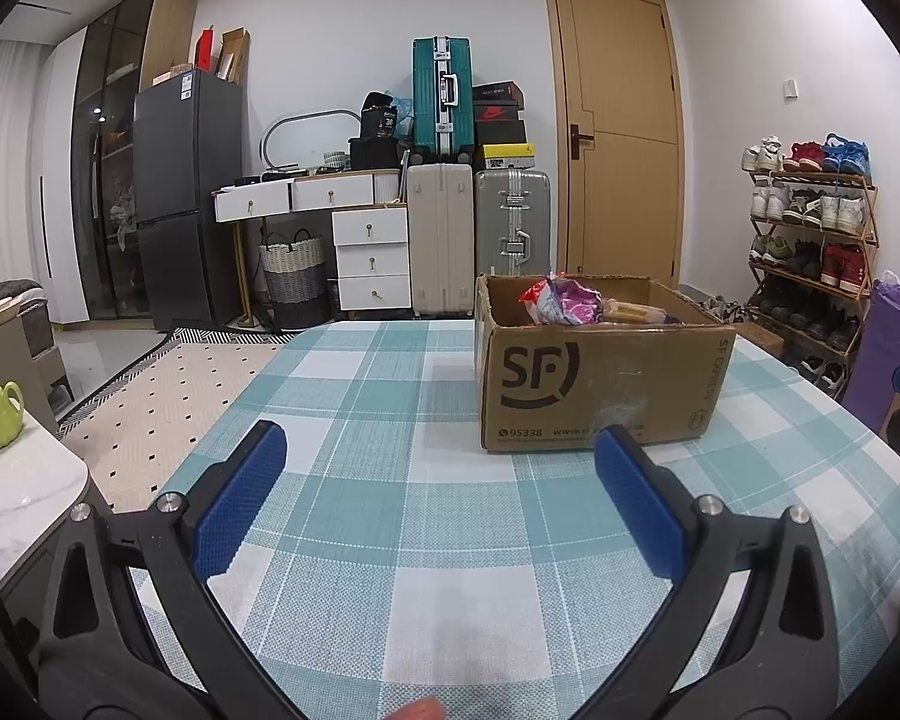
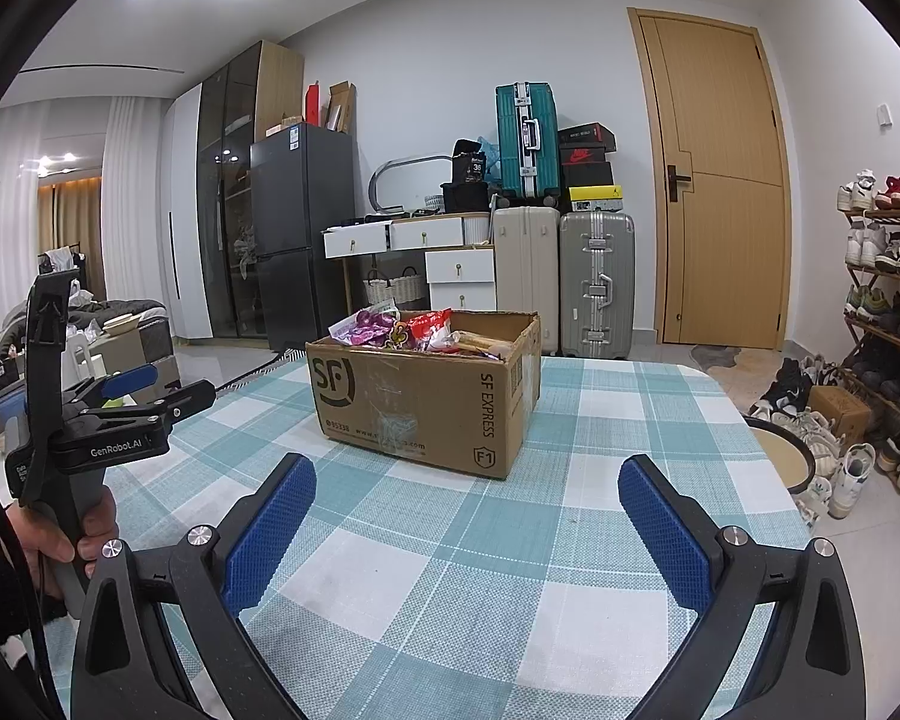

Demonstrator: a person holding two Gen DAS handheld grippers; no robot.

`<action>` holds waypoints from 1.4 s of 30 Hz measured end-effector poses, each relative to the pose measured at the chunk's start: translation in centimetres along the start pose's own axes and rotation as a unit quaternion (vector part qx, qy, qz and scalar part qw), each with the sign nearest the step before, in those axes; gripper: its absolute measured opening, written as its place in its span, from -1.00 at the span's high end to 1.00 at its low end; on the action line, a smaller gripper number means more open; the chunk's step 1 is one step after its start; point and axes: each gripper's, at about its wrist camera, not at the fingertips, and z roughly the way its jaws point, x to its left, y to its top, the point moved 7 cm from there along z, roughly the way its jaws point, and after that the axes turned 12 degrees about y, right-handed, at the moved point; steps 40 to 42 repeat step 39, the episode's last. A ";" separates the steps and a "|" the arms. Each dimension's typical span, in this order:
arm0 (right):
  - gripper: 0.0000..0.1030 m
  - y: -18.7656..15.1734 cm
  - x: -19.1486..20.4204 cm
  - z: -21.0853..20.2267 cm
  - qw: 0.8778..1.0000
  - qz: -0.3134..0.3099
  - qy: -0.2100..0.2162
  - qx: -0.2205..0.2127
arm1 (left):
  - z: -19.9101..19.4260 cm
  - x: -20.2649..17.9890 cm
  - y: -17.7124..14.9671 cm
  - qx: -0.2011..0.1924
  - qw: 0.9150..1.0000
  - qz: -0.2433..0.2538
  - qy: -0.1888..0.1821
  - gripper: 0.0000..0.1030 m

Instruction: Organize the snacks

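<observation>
Found the left gripper (image 1: 441,432) nearest, along the bottom of the left wrist view, with jaws spread wide and nothing but checked cloth between the blue pads. Found the right gripper (image 2: 468,463) likewise along the bottom of the right wrist view, jaws spread and holding nothing. Judged both to be kept low and level over the table (image 1: 354,540), pointed at the box, probably so that either could reach it without turning. Noted a hand (image 2: 60,534) at the lower left of the right wrist view, wrapped round the left tool's handle.

Saw only bare cloth across the middle of both views, with no loose packet on it anywhere within sight.

Came next to the cardboard box (image 1: 600,384), right of centre in the left view and at centre in the right, standing open-topped on the table. Saw the snacks (image 1: 564,300) inside it, purple and red wrappers and a pale long packet poking above the rim. Could not tell how many lay beneath. Judged this to fit either snacks gathered into the box or snacks waiting to be lifted out and sorted.

Saw suitcases (image 1: 480,234) and a wooden door (image 1: 624,138) beyond, in the upper centre and upper right.
</observation>
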 end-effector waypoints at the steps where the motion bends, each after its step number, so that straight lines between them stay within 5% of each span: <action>1: -0.99 0.0 0.0 0.0 1.000 0.000 0.000 0.000 | 0.0 0.0 0.0 0.000 1.000 0.000 0.000 -1.00; 42: -0.99 -0.1 -0.1 0.0 1.000 0.001 0.000 -0.001 | -0.5 -1.0 -0.1 -0.018 1.000 0.006 -0.013 -1.00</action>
